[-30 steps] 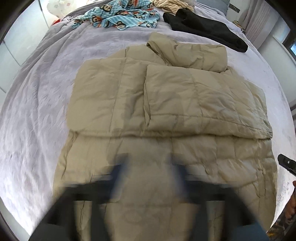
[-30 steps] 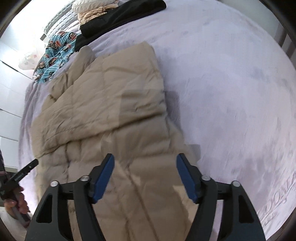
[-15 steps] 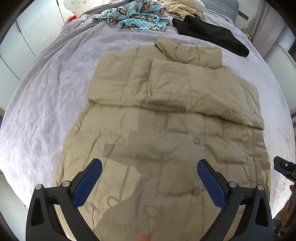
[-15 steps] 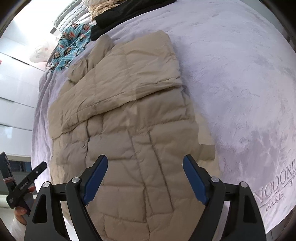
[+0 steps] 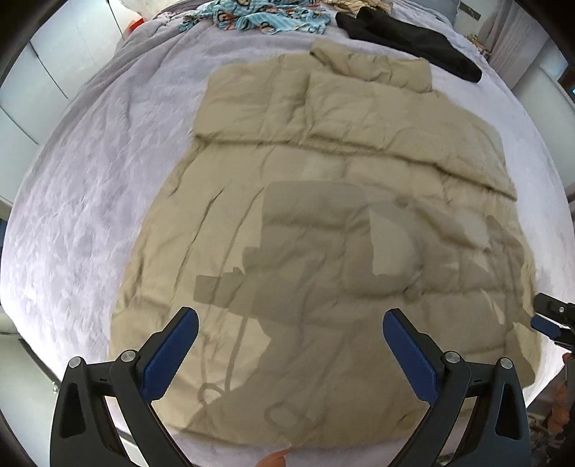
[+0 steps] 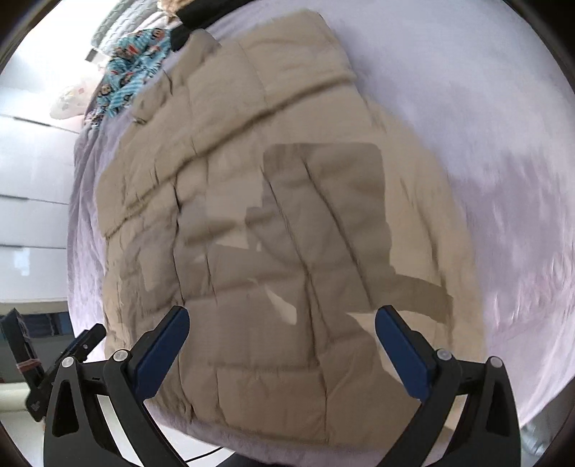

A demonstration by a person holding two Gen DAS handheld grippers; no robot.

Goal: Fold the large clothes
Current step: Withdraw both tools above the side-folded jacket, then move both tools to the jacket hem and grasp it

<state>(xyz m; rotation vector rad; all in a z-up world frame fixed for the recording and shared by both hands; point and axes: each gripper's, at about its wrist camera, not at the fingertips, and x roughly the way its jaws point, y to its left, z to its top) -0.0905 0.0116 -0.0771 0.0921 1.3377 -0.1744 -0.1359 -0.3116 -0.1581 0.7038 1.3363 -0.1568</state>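
A large beige quilted jacket lies flat on the bed, sleeves folded across its chest and collar at the far end. In the right wrist view the same jacket fills the middle. My left gripper hovers open above the jacket's hem, nothing between its blue pads. My right gripper hangs above the hem too, its jaws opening wide with nothing between them. The right gripper's tip shows at the left wrist view's right edge; the left gripper shows at the right wrist view's lower left.
The jacket rests on a lilac bed cover. At the far end lie a blue patterned garment, a black garment and a striped cloth. White wardrobe doors stand beside the bed. The bed's near edge is just below both grippers.
Both grippers have drawn back from the jacket's chest toward its hem. The right gripper's jaws have spread wider. The left gripper's jaws went from blurred and narrower to wide open.
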